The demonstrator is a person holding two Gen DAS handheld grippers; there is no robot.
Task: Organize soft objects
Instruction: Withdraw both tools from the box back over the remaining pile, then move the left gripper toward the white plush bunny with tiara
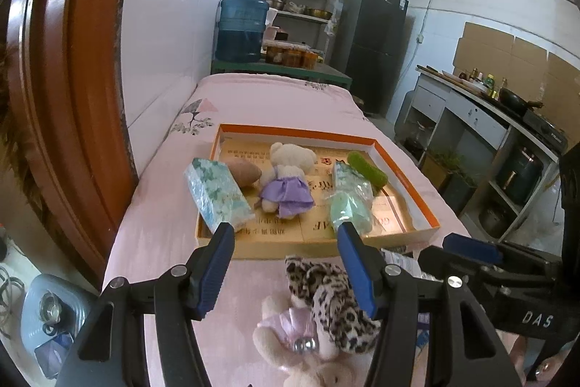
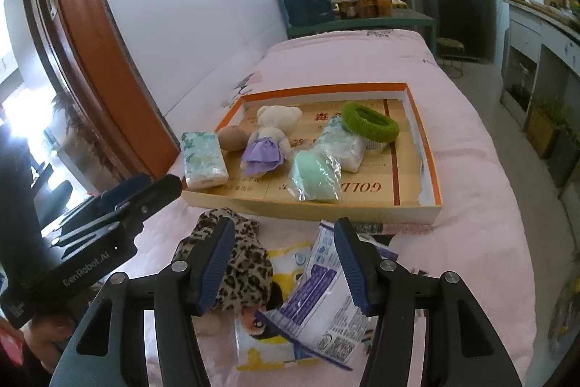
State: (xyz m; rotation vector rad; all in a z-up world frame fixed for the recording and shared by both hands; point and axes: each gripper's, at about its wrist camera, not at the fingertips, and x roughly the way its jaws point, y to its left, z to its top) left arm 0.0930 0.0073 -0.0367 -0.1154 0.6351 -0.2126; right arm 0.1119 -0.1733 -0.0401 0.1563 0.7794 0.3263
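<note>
left tool [image 1: 286, 242]: spread wide, nothing pinched, hovered above the leopard plush [image 1: 335, 300] just short of the box [image 1: 417, 184]
right tool [image 2: 284, 240]: also spread, empty, over the white/purple packet [image 2: 319, 307] lying nr the box's front wall
task stuff: box sat on the pink bed [image 2: 471, 169]; bear in purple dress [image 1: 286, 180], tissue pack [image 1: 217, 194], green sponge bag [image 1: 349, 209] & green ring [image 2: 369, 120] were inside already
step tip: imo drop left tool over the plush's middle, squeeze gently, lift clear of the box wall b4 moving in
view diff: right cam showed the ring's hole & the yellow pack [image 2: 286, 263] under the packet; left cam showed the pink-dress bunny [image 1: 290, 332] beside the plush instead
</note>
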